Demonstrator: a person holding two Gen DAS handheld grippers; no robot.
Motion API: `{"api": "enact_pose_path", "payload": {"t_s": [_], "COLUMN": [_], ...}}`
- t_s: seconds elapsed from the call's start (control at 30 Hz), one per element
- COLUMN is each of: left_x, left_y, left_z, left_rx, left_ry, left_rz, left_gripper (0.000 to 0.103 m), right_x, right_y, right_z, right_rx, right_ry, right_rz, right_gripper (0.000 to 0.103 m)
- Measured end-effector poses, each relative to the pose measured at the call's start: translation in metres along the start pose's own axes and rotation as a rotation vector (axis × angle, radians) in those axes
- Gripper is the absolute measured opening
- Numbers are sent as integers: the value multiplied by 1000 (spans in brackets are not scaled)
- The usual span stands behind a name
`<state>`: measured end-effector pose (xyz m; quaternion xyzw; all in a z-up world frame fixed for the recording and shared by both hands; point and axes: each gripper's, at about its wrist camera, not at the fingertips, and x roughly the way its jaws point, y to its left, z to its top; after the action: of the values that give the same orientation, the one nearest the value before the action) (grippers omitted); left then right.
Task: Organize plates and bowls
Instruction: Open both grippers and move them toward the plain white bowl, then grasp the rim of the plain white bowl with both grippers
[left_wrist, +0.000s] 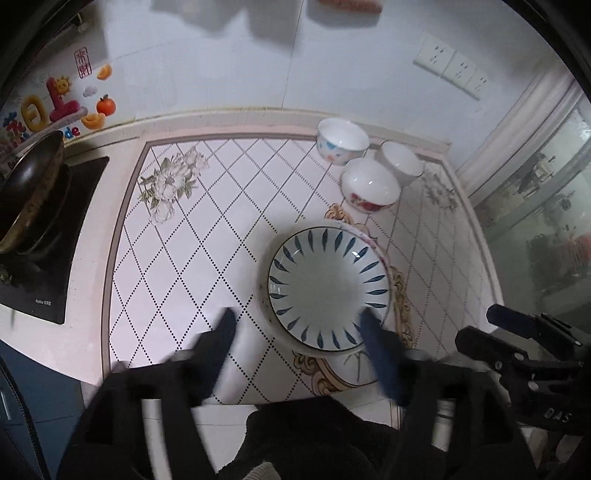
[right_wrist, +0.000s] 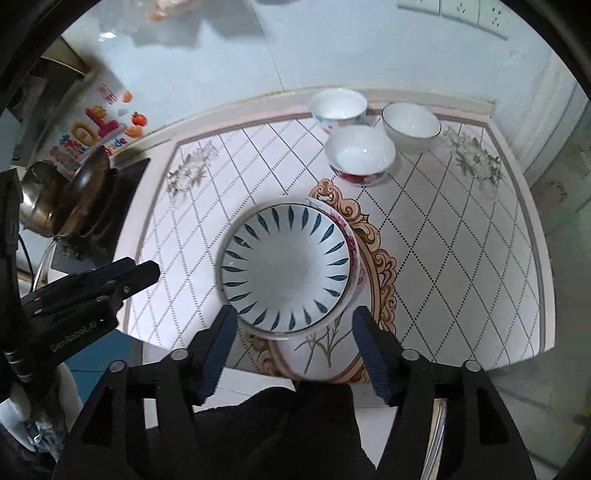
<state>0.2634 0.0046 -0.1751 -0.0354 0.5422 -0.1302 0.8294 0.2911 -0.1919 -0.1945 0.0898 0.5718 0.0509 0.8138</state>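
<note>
Both tools sit nearest the lens, jaws spread wide, nothing between the pads. Left tool hangs over the near edge of the stack with its right pad overlapping the rim in view only; contact can't be confirmed, looks clear. Right tool brackets the near rim of the same stack from above, pads apart from it, empty.

Blue-leaf plate sits on top of a floral-rimmed plate, stack resting mid-table on the tiled table, over a gold scroll motif. Three small bowls far right, close together: blue-spotted bowl farthest left, red-flower bowl nearer, plain white bowl at the right, not yet nested.

Handling judgement: glazed ceramic, stiff, fairly heavy for a pinch, slick and chip-prone. Best hold on the plates is the rim, opposite sides, one tool each. Bowls are lighter; pinch the wall at the lip, one pad inside and one outside. Set down gently, avoid rim-to-rim knocks.

Dark wok on a black cooktop far left, away from the dishes.
</note>
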Motion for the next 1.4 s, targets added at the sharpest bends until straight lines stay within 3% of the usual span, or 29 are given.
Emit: {"api": "enact_pose_path", "payload": {"t_s": [0.3,0.6,0.8,0.97,1.17,1.4], "left_x": [-23,16,80,148,224,277], "left_y": [-17,-40,-61,-67,-64,-67], "left_z": [-8,29,104,154,184,191], "left_rx": [24,-17,-66,-117,-201,-247], "left_ry": [-16,-17,-24,48,154,260], "left_rz": [-10,46,128,174,166,101], "left_gripper": [73,73,73,73,73,73], "right_x": [-41,-22,36,97,169,223], "right_y": [4,-51,-123,-168,-204,-221], "right_z": [-19,13,85,141,191,214], "right_rx": [20,88,165,181,177,205], "right_ry": [-33,-25,-4,74,165,233], "right_rz": [18,91,100,125,169,216], "right_gripper": [76,76,76,76,76,76]}}
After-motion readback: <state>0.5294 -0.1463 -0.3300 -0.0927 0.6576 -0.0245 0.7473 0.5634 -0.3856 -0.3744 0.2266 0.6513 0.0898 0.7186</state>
